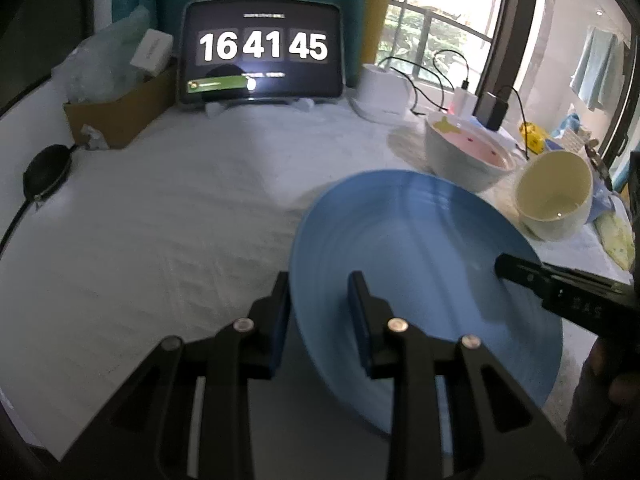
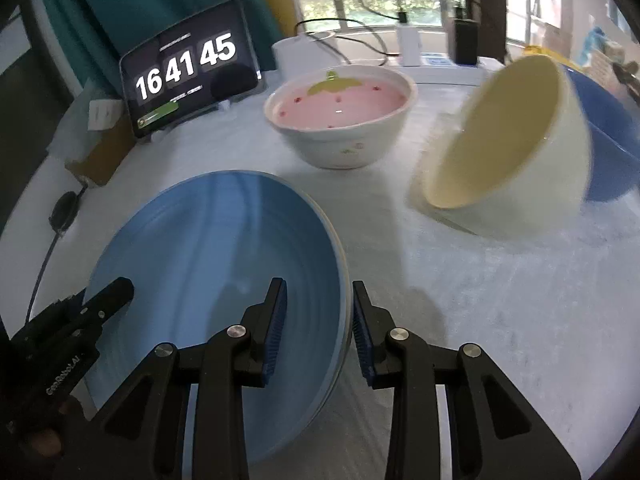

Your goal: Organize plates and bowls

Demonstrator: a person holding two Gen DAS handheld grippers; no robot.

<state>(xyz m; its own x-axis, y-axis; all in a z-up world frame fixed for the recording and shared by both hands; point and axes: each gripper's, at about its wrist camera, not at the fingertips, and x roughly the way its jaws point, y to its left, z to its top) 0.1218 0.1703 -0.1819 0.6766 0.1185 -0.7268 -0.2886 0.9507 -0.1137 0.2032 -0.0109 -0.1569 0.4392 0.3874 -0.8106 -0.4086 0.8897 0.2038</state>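
Note:
A light blue plate (image 1: pixel 424 256) is held tilted above the white tablecloth, gripped from both sides. My left gripper (image 1: pixel 320 312) is shut on its left rim. My right gripper (image 2: pixel 318 316) is shut on its right rim (image 2: pixel 224 272); its finger also shows in the left wrist view (image 1: pixel 520 270). A white bowl with a pink strawberry inside (image 2: pixel 340 116) stands upright behind the plate. A cream bowl (image 2: pixel 504 140) leans tilted on a dark blue plate (image 2: pixel 608 132) to the right.
A tablet showing a clock (image 1: pixel 262 54) stands at the back of the table. A cardboard box (image 1: pixel 120 108) is at the back left. A black pouch (image 1: pixel 46 170) with a cable lies at the left edge. Chargers and cables (image 2: pixel 408 40) sit behind the bowls.

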